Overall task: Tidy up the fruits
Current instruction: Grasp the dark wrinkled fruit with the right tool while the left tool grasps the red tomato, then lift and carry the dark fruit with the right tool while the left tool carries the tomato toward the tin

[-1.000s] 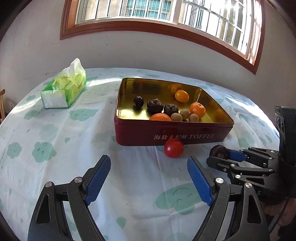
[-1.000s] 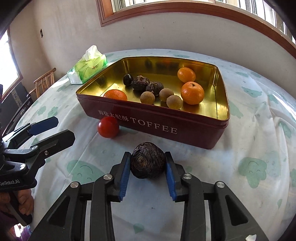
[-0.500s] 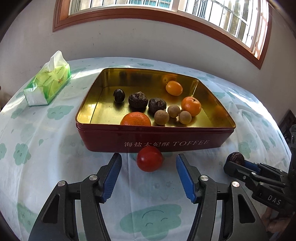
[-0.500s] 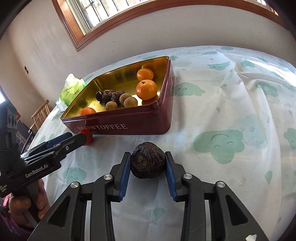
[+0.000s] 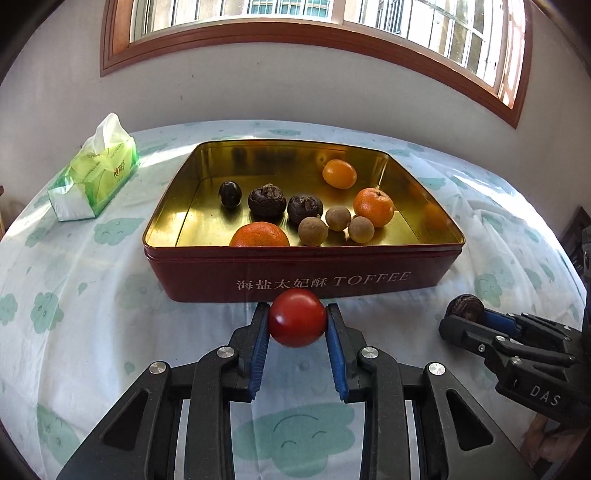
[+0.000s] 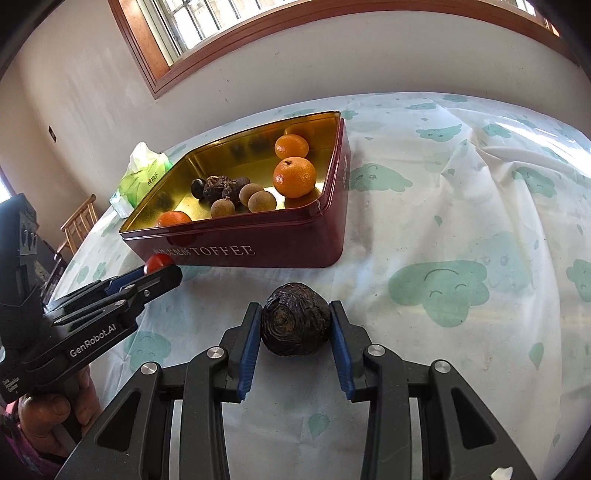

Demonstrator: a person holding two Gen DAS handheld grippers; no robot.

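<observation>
Worktop [image 5: 92, 332], covered w/ white cloth printed in green clouds; wall + wood-framed window [image 5: 314, 22] behind.

Red TOFFEE tin [image 5: 306, 273], open, gold inside, sits mid-worktop. In it we count three oranges [image 5: 373, 206], two dark wrinkled fruits [image 5: 266, 200], three small tan round fruits [image 5: 312, 231] and one small dark smooth fruit [image 5: 229, 194]. All lie toward the near half of the tin; one orange rests against the near wall.

Green tissue pack [image 5: 94, 177] left of tin, well apart from it, near the far-left worktop edge.

Left gripper [image 5: 297, 328]: jaws have just been closing, now clenched on the red tomato [image 5: 297, 317], blue pads pressed on both its sides. Tomato is just in front of the tin's near wall, below the lettering; we cannot tell if it is touching the cloth. In the right wrist view a hand [image 6: 44, 417] holds this gripper's handle.

Right gripper [image 6: 295, 328]: jaws clamped on a dark wrinkled fruit [image 6: 295, 319], pads against both flanks. It is outside the tin, in front of the near right corner, over the cloth. Seen from left wrist view it is off to the right, clear of the tin.
</observation>
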